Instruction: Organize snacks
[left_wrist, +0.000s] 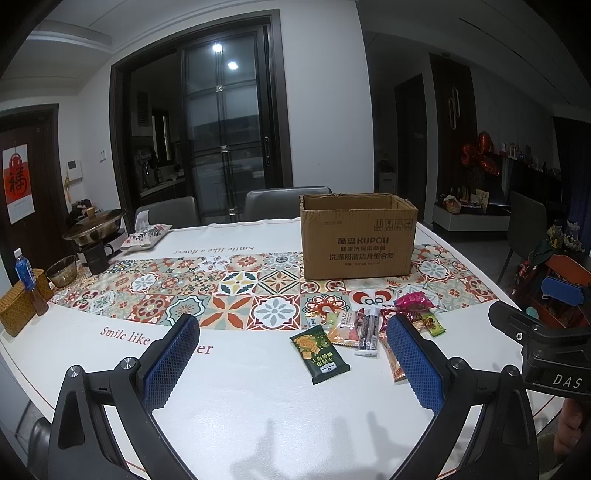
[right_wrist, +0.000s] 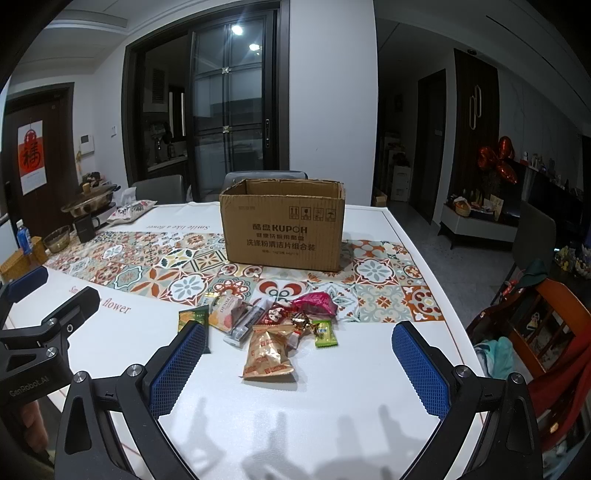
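Note:
A pile of small snack packets lies on the white table: a dark green biscuit pack (left_wrist: 319, 353), a tan orange-printed bag (right_wrist: 267, 356), a pink wrapper (right_wrist: 316, 303), a light green candy (right_wrist: 325, 334) and a white-pink DENMA pack (right_wrist: 226, 312). An open brown cardboard box (left_wrist: 357, 238) (right_wrist: 283, 229) stands behind them on the patterned runner. My left gripper (left_wrist: 293, 363) is open and empty, above the table just before the pile. My right gripper (right_wrist: 299, 365) is open and empty, just before the tan bag.
At the far left stand a metal hot pot (left_wrist: 96, 225), a glass bowl (left_wrist: 66, 271), a black mug (left_wrist: 96, 258), a blue-capped bottle (left_wrist: 25, 275), a wicker basket (left_wrist: 16, 306) and a floral pouch (left_wrist: 146, 238). Grey chairs (left_wrist: 286, 203) stand behind the table. A wooden chair (right_wrist: 546, 332) with clothes stands at the right.

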